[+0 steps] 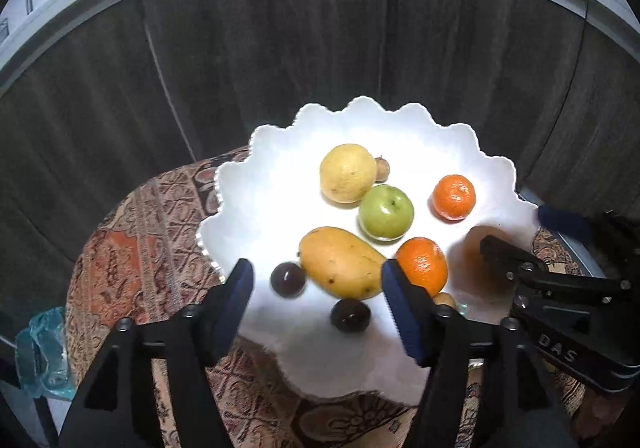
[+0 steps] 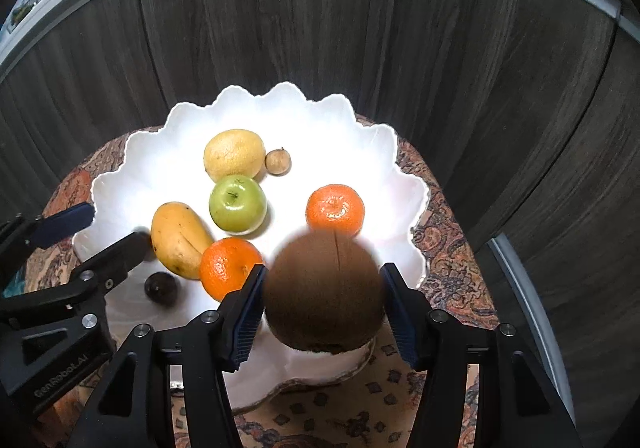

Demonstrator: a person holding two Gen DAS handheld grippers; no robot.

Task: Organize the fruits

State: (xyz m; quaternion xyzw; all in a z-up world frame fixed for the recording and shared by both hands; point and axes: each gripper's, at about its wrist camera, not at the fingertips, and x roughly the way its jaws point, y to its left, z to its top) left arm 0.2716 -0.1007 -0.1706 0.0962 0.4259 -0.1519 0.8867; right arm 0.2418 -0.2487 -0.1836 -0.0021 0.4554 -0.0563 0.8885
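A round, brown, fuzzy kiwi-like fruit (image 2: pixel 325 292) is clamped between the blue-padded fingers of the right claw (image 2: pixel 323 304), both pads pressed against its sides, above the near part of a wide white bowl with a scalloped rim (image 2: pixel 404 184). Just ahead of this claw, partly hidden behind the held fruit, a bright orange mandarin (image 2: pixel 335 209) is seen; a second orange mandarin (image 2: pixel 230 267) lies just to the left of its left finger, touching an oblong yellow mango (image 2: pixel 178 238). Farther ahead a green apple (image 2: pixel 237 202) rests against a pale yellow lemon-like fruit (image 2: pixel 234 154), with a small brown round fruit (image 2: pixel 278 161) beside the latter.

The left claw (image 1: pixel 318 308) is held with its fingers apart and empty over the near-left part of the bowl (image 1: pixel 256 184). Between its fingers the mango (image 1: pixel 340 262) and two small dark purple round fruits (image 1: pixel 288 279) (image 1: pixel 351 315) are framed; the nearer mandarin (image 1: pixel 422 264) is partly covered by its right finger. The bowl is set on a patterned red-and-beige cloth (image 1: pixel 132 248), with dark wood-grain cabinet doors (image 1: pixel 260 60) behind it. A crumpled pale blue plastic bag (image 1: pixel 42 348) is seen left of the left claw.
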